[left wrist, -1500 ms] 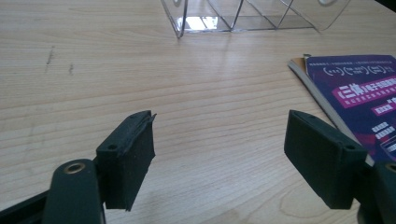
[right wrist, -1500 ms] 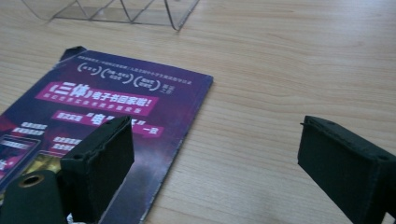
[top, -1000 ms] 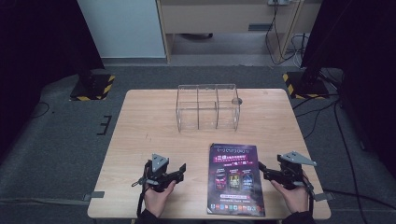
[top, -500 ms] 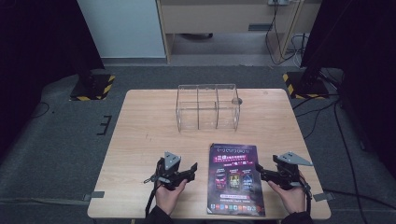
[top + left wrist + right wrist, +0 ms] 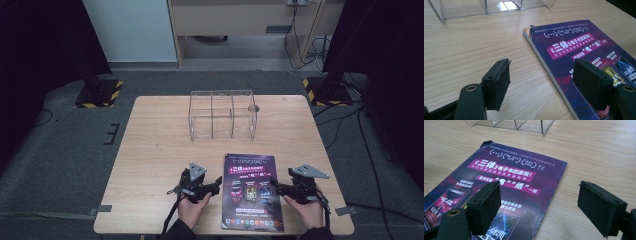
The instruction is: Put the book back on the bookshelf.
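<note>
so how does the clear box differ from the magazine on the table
The clear box stands upright at the far side of the table, while the magazine lies flat at the near edge between the two tongs. The box is see-through, with dividers making compartments; the magazine is opaque, purple with printed text and pictures. The box sits apart from both tongs; the magazine's edges lie between the open jaws of the left tongs and right tongs. Both rest on the wooden table.

Glossy paper magazine (image 5: 251, 190), matt wood table (image 5: 155, 150)
</note>
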### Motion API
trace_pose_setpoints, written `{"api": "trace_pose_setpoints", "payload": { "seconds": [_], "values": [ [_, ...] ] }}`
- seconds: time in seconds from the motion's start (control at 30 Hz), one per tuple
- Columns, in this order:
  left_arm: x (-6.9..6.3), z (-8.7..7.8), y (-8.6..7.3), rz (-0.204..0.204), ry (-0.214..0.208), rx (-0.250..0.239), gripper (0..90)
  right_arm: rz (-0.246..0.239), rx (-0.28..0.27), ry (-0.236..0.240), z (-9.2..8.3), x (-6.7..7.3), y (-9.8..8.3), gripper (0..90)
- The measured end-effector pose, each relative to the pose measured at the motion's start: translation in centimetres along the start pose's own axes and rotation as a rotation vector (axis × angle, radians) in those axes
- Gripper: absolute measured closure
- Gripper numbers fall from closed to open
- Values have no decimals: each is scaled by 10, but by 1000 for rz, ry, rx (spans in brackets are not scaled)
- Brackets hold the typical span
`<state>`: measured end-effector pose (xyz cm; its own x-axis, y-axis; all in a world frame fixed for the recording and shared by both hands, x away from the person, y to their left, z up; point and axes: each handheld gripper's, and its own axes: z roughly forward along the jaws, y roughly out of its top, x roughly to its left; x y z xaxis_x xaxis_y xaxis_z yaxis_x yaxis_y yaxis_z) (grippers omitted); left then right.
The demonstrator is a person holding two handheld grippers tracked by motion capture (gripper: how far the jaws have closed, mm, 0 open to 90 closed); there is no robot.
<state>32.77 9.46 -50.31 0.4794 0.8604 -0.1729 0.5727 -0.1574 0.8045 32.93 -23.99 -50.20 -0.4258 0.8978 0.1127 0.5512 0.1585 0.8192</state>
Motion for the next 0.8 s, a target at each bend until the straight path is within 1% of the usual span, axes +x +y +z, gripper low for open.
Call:
{"api": "trace_pose_setpoints", "payload": {
  "seconds": [0.1,0.2,0.33,0.37,0.4,0.47,0.53,0.7,0.8],
  "values": [
    [-4,6,-2,-6,-4,15,298,2,1,-3,2,1,-2,191],
    [-9,11,-3,-1,-9,30,302,2,12,3,3,2,-3,199],
    [-14,18,-6,0,-8,56,307,-8,22,6,7,4,-5,210],
    [-14,18,-6,0,-8,56,310,-8,22,6,7,4,-5,210],
    [-17,22,-8,0,-13,69,314,-18,33,8,8,6,-7,218],
    [-17,23,-9,0,-12,72,322,-18,36,10,9,6,-8,219],
    [-19,27,-11,-13,-24,75,331,-12,44,16,10,6,-10,229],
    [-22,32,-13,-18,-30,85,342,-11,52,27,14,7,-13,248],
    [-24,34,-14,-28,-36,88,350,-10,65,39,16,8,-15,256]
  ]
}}
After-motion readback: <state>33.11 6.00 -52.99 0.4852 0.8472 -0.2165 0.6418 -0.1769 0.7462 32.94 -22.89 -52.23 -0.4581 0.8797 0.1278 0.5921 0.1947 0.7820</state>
